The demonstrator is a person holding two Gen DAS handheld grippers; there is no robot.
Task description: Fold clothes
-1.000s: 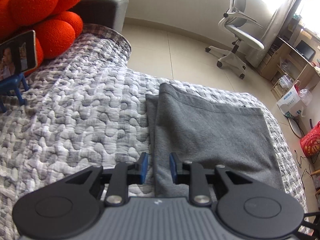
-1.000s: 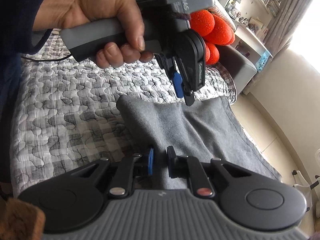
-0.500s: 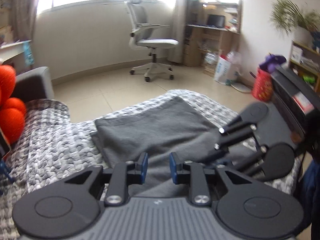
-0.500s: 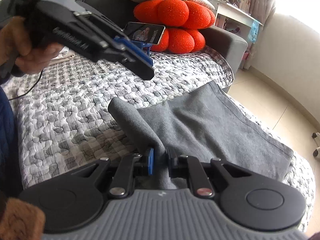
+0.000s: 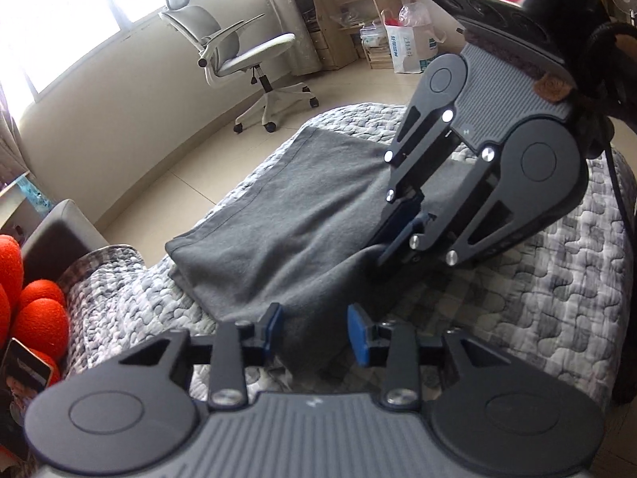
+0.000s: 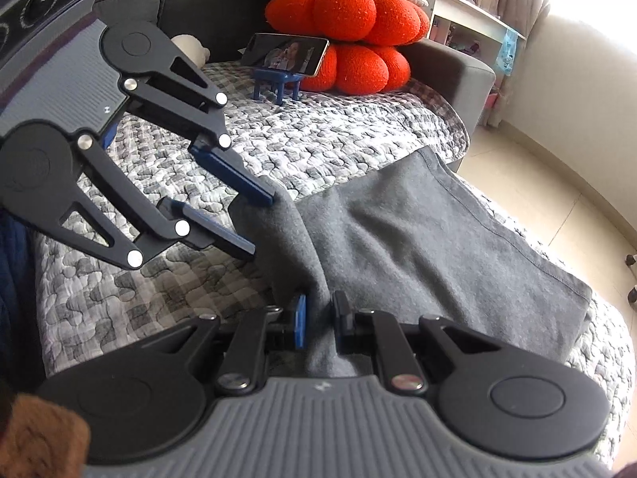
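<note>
Right wrist view shows the right gripper (image 6: pixel 318 320) up close, pinching a bunched ridge of the soft grey knit cloth (image 6: pixel 418 247), most likely to lift that side for a fold. Just past it the left gripper (image 6: pixel 258 227) comes in with its blue fingers (image 6: pixel 239 181) spread apart around the raised corner of the same ridge, not squeezing it. It looks ready to grab there so both ends rise together. The cloth is doubled over and lies near the foot corner of the bed with the grey-and-white quilted cover (image 6: pixel 318 135). Farther back, by the head edge, a phone on a little blue stand (image 6: pixel 284 59) leans against a round orange pumpkin cushion (image 6: pixel 346 20).
</note>
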